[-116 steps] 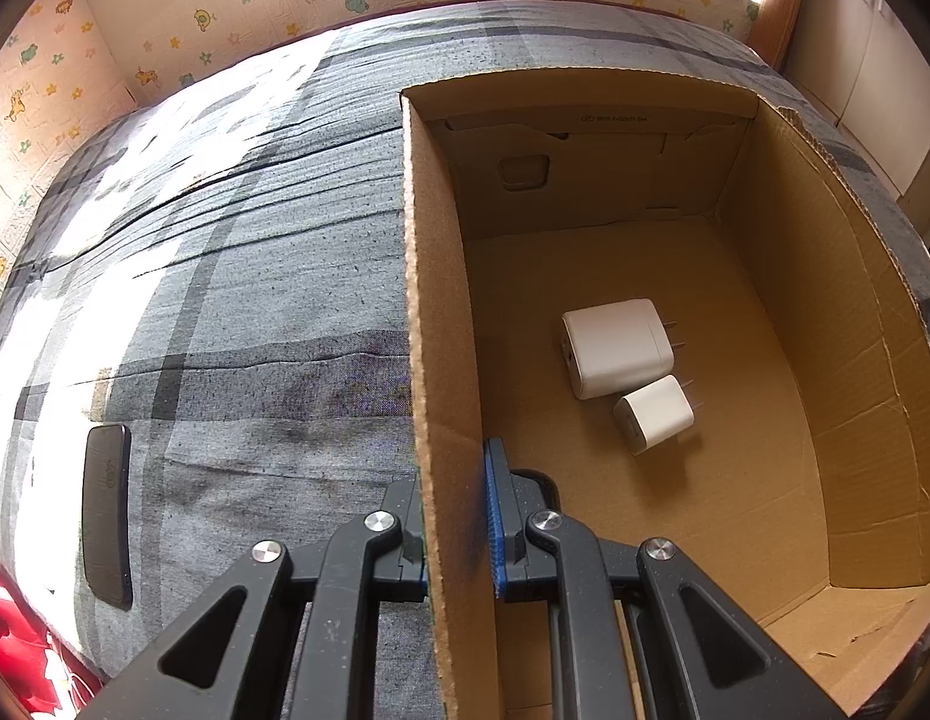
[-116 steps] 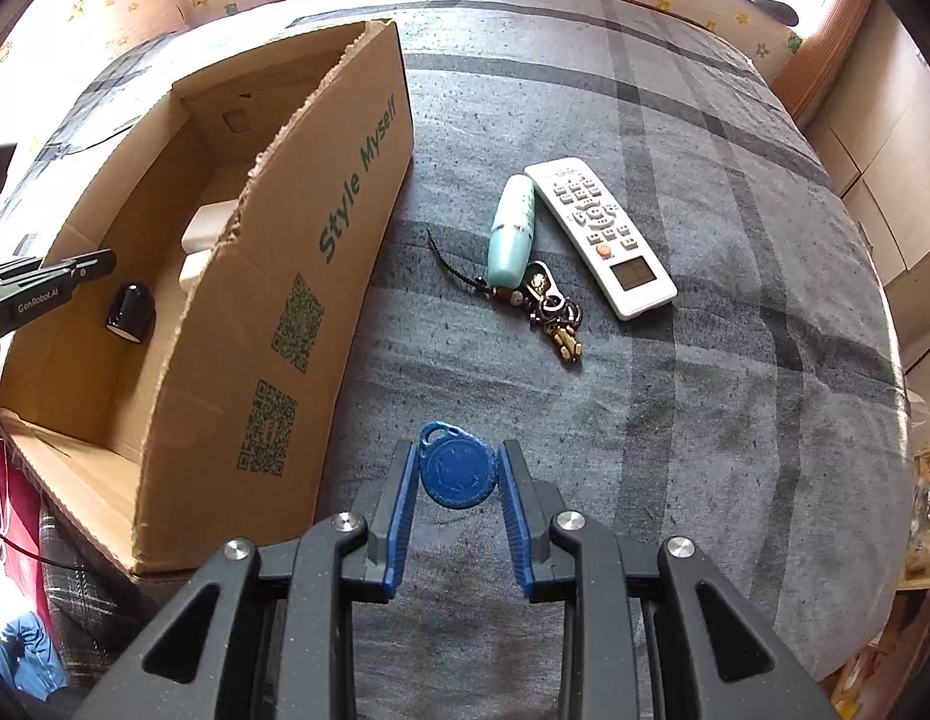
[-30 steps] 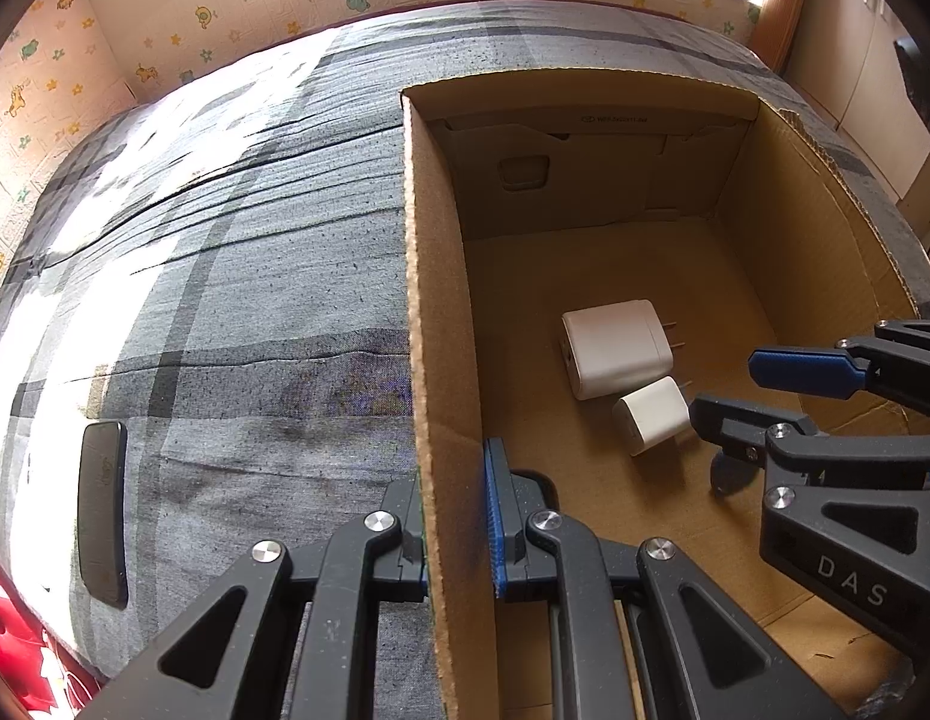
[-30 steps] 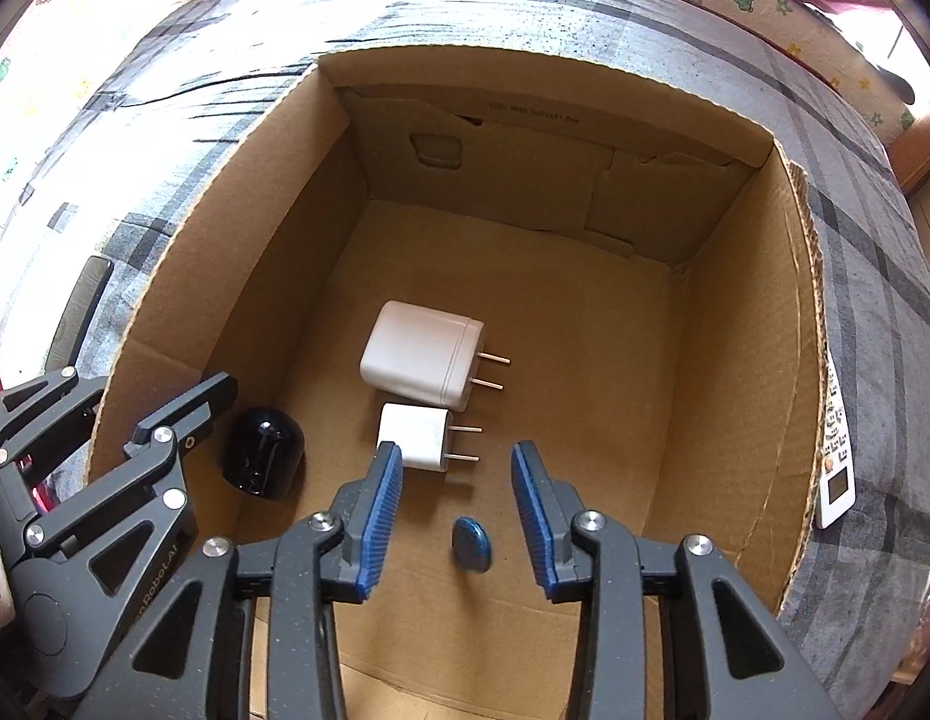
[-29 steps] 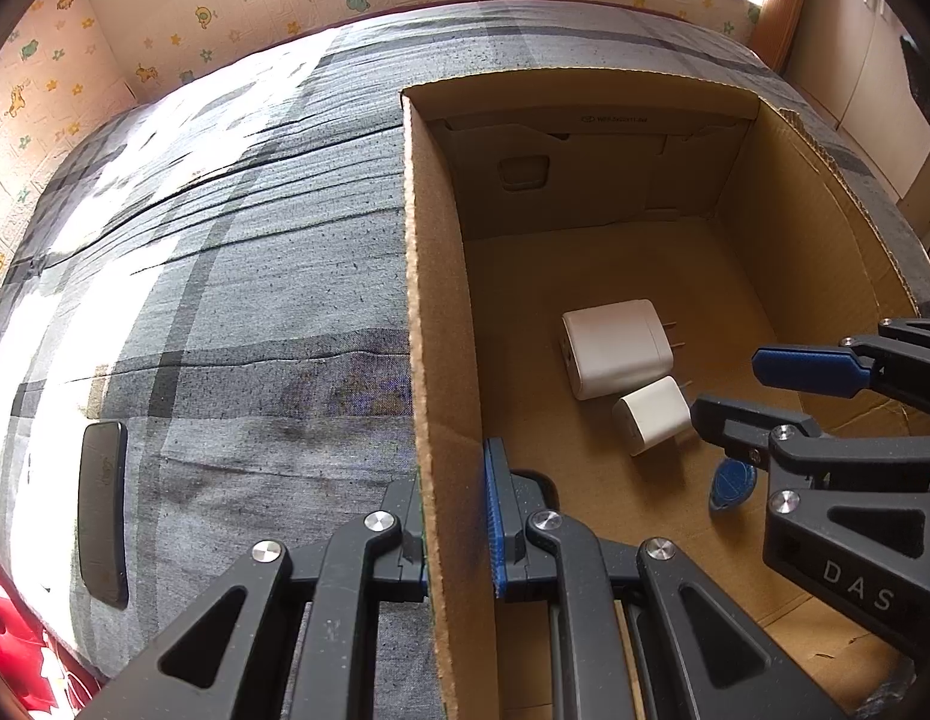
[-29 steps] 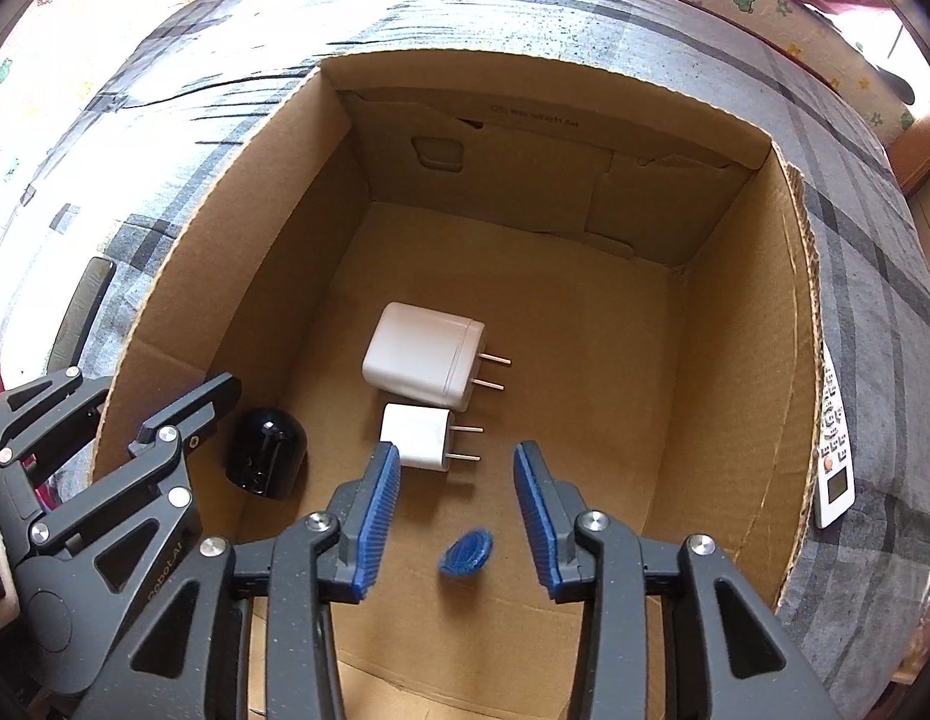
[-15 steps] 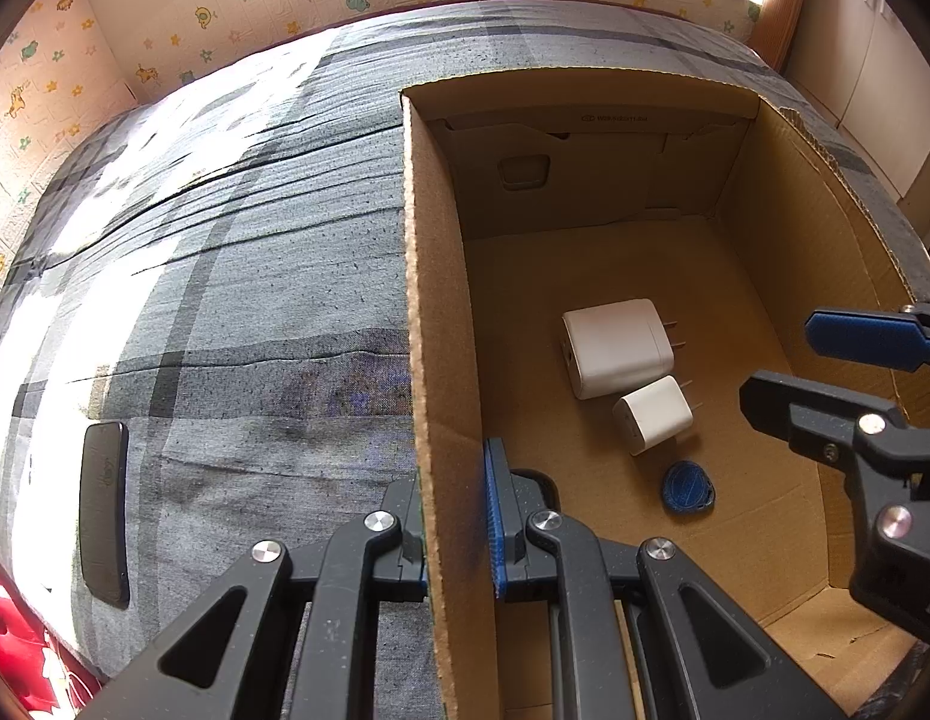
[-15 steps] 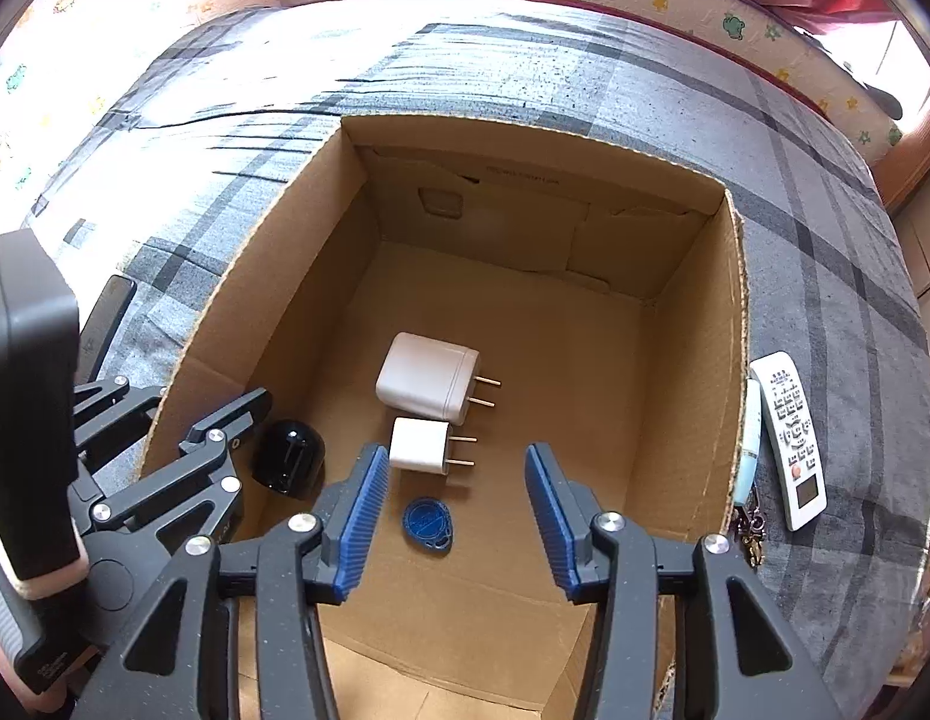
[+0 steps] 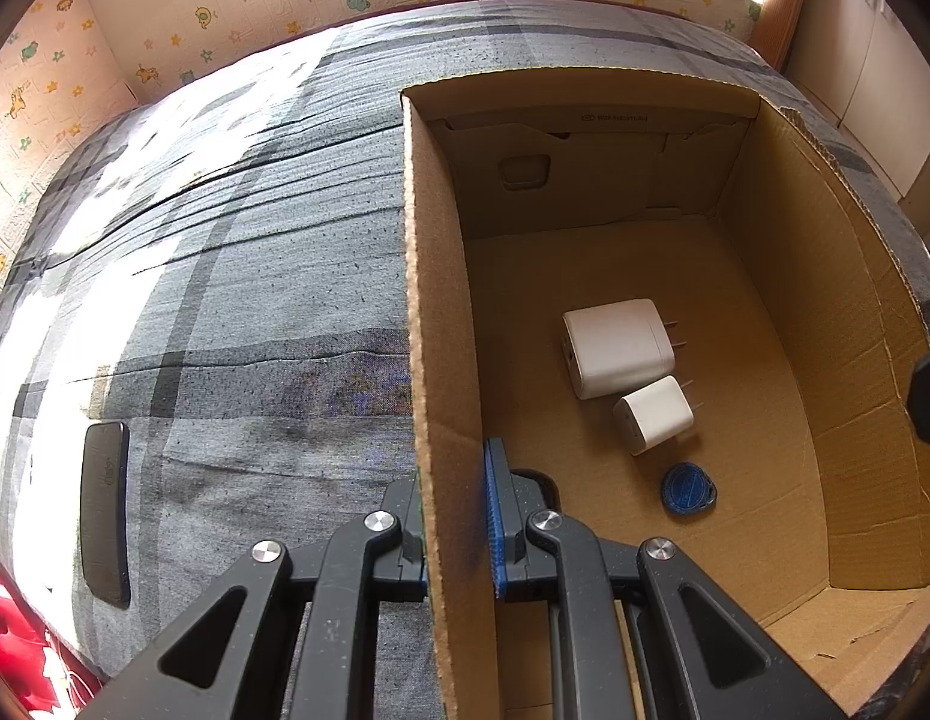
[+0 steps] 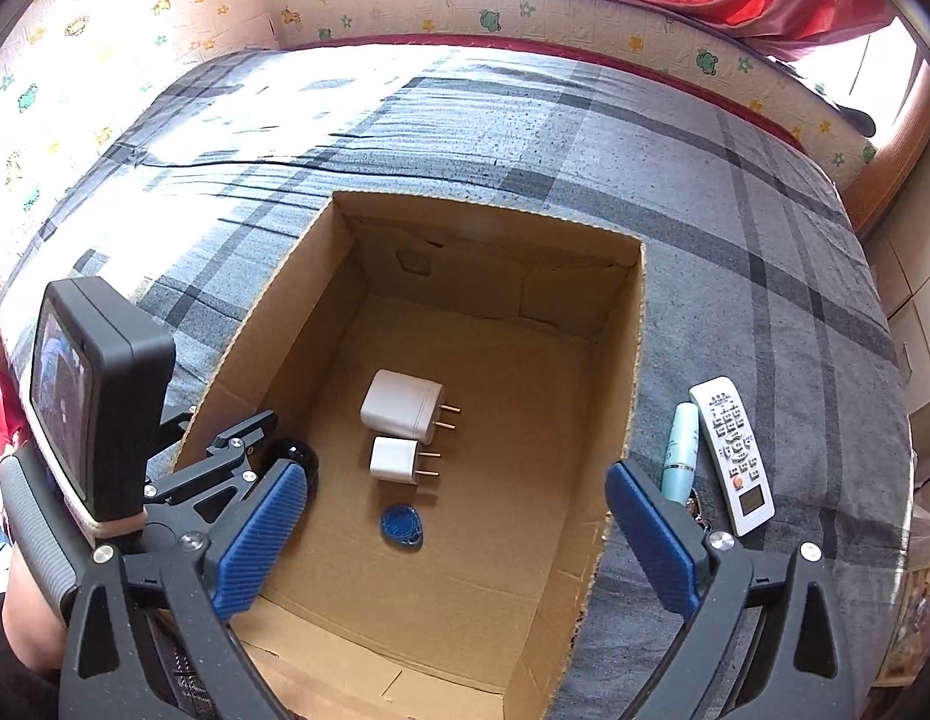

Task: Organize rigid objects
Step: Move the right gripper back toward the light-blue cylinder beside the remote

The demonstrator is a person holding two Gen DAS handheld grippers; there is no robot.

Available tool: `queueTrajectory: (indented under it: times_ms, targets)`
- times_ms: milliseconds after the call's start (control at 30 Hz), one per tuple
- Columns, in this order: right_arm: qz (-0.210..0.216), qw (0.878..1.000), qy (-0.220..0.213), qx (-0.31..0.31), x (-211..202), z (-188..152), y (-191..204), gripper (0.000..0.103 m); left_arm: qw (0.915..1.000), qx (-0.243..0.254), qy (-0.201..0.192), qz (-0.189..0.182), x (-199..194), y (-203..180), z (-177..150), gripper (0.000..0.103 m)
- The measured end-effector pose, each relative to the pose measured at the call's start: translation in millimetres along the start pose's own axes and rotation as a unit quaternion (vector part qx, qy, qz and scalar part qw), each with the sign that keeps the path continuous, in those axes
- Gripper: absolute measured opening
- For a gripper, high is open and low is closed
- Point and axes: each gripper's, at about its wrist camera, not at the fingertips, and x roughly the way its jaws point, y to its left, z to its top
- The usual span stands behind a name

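Our right gripper (image 10: pixel 453 531) has just been opening wide, empty, above the blue key fob (image 10: pixel 402 523) lying in the cardboard box (image 10: pixel 621 396). Left gripper (image 9: pixel 456 516) clamps the box's left wall. We should reach right for the remote (image 10: pixel 735 456), steadying the box.

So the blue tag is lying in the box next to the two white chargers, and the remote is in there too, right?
Not quite. The remote lies on the bedspread outside the box, as the right wrist view shows. The blue tag does lie inside by the two white chargers.

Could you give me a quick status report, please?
Left claw shut on box wall. Right claw open, empty. Blue tag on box floor. Nothing blocking.
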Motion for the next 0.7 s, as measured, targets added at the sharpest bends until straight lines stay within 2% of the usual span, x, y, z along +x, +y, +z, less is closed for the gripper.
queueTrajectory:
  times_ms: [267, 700]
  targets:
    - [-0.019, 0.999, -0.019, 0.026, -22, -2, -32, 0.103, 1.0000, 0.000, 0.000, -0.001, 0, 0, 0, 0.014]
    - [-0.052, 0.993, -0.024, 0.100, -22, -20, -105, 0.103, 1.0000, 0.001, 0.001, 0.000, 1, 1, 0, 0.014]
